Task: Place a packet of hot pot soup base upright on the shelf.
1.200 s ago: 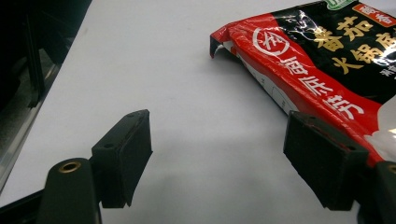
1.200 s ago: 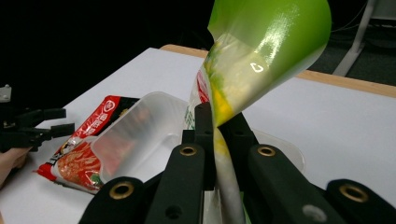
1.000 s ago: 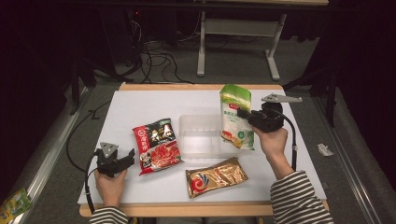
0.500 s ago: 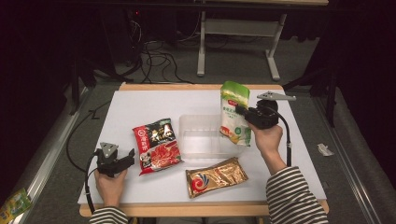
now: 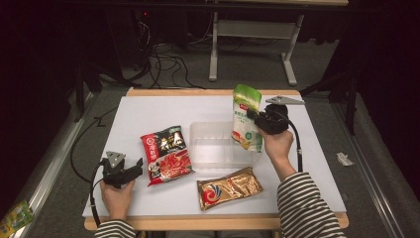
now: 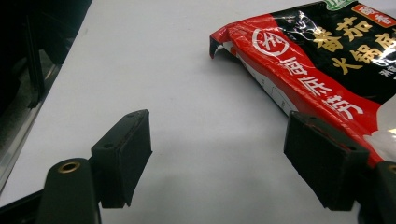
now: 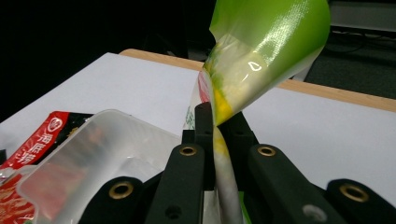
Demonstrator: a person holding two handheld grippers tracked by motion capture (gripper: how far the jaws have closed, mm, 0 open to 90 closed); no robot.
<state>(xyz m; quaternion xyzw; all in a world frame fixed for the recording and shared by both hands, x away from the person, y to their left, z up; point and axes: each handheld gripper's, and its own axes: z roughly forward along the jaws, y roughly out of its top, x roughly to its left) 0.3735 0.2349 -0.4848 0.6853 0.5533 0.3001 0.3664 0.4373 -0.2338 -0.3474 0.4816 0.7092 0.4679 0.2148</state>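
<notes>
While my right gripper [image 7: 215, 140] clamps the green pouch [image 5: 246, 118] edge-on, overhead shows its white front; left gripper [image 6: 219, 158] gapes empty.

Right gripper [image 5: 256, 117] clamps the green-and-white pouch [image 5: 246, 118], holding it upright over the right edge of the clear tray [image 5: 213, 144]; left gripper [image 5: 130, 168] rests on the table [image 5: 148, 109] beside the red packet [image 5: 165, 153]; gold packet [image 5: 230, 187] lies nearer the front edge.

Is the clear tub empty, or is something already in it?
Empty: the clear tub shows only table through its bottom. The green pouch hangs over its right edge, pinched in the right gripper.
</notes>
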